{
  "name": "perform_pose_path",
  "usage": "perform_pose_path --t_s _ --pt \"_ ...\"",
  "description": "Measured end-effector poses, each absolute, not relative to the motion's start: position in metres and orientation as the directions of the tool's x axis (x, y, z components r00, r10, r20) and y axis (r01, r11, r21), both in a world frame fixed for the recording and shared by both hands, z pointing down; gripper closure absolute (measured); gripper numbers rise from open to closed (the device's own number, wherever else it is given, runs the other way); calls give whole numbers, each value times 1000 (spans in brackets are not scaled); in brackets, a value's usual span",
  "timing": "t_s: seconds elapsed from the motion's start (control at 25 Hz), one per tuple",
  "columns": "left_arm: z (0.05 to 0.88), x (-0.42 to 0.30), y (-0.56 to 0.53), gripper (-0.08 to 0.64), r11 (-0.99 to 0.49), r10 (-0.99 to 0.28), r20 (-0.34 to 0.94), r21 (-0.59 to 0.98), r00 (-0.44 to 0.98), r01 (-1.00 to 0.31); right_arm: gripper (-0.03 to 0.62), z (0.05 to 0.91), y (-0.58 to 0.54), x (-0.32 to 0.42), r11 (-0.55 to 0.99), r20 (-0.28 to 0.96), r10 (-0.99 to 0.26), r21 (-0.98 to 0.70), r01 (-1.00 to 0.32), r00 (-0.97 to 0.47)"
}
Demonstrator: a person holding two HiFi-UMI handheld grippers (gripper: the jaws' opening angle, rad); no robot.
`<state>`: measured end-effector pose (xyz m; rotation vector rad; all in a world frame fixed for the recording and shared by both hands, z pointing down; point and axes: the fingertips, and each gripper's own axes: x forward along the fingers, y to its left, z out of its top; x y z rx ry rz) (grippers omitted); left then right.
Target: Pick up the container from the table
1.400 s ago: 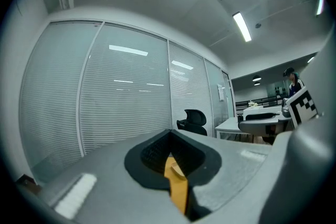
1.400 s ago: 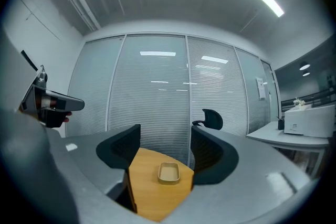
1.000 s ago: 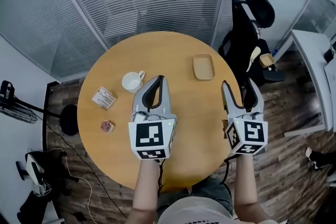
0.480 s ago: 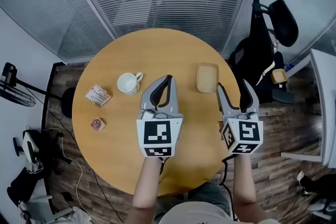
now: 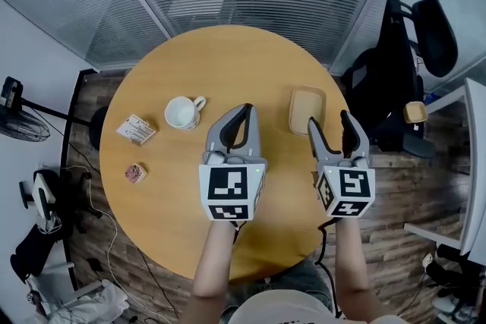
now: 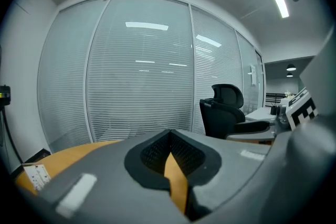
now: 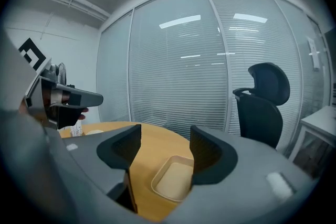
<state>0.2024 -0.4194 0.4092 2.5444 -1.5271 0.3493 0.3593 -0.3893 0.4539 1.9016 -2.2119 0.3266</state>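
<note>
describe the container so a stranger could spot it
Start at the round wooden table. Near its right edge, just ahead of the right hand-held gripper, lies the container. It is a shallow, empty, tan tray, unlike the white cup further left.

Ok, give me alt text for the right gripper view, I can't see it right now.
The right hand-held gripper has its jaws open and empty, framing a shallow tan container that lies untouched on the round wooden table ahead. A black office chair and blinded glass walls stand behind.
</note>
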Motion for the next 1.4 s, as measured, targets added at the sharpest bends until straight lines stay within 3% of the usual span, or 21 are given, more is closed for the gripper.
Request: perform_pose_path --t_s 1.4 --pt "543 187 -445 560 -405 -795 459 87 397 -910 348 650 -415 305 261 645 -729 -49 -964 -230"
